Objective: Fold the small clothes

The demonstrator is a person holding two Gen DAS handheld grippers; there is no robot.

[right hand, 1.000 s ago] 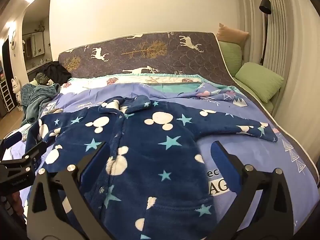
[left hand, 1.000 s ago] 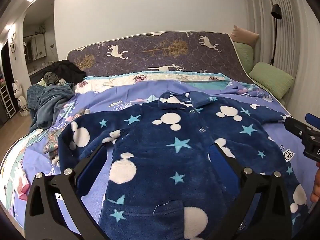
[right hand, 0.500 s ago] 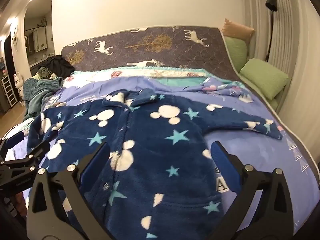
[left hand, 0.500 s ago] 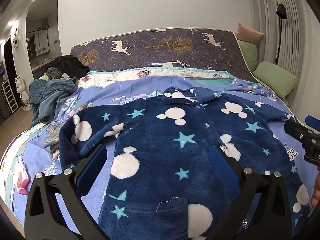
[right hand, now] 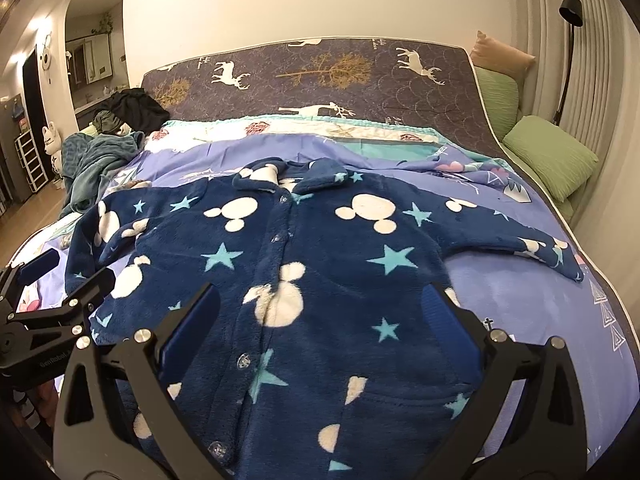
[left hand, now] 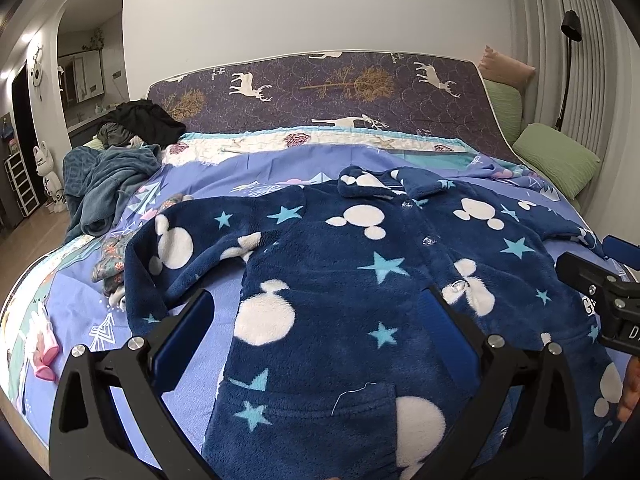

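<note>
Right now a small navy fleece pajama top (left hand: 344, 280) (right hand: 320, 264), printed with white mouse heads and pale blue stars, is lying spread front-up on the lilac bed sheet (left hand: 208, 192) (right hand: 520, 300), its collar pointing toward the headboard. Both sleeves are stretching outward: one is bending down toward the left edge of the bed, the other is reaching toward the green pillows (left hand: 556, 160) (right hand: 552, 156). Its button placket is running down the middle, and a patch pocket is showing near the hem in each view.

The left gripper (left hand: 316, 344) is hovering over the lower left half of the top, its blue-padded fingers (left hand: 184, 340) standing wide apart with only fabric showing between them and nothing clamped. The right gripper (right hand: 320, 332) is hovering over the lower right half, likewise spread wide and gripping nothing; whether either pad is touching the fleece I cannot tell.

No basket or box is showing in either picture. Loose clothes are simply piling on the bed's far left corner: a teal-grey blanket (left hand: 104, 184) (right hand: 96, 160) with a black garment (left hand: 140, 120) (right hand: 132, 108) heaped behind it. A deer-patterned mattress (left hand: 340, 92) (right hand: 320, 76) is leaning upright against the wall as a headboard, and a black floor lamp (left hand: 570, 28) (right hand: 570, 12) is standing by the curtains.
</note>
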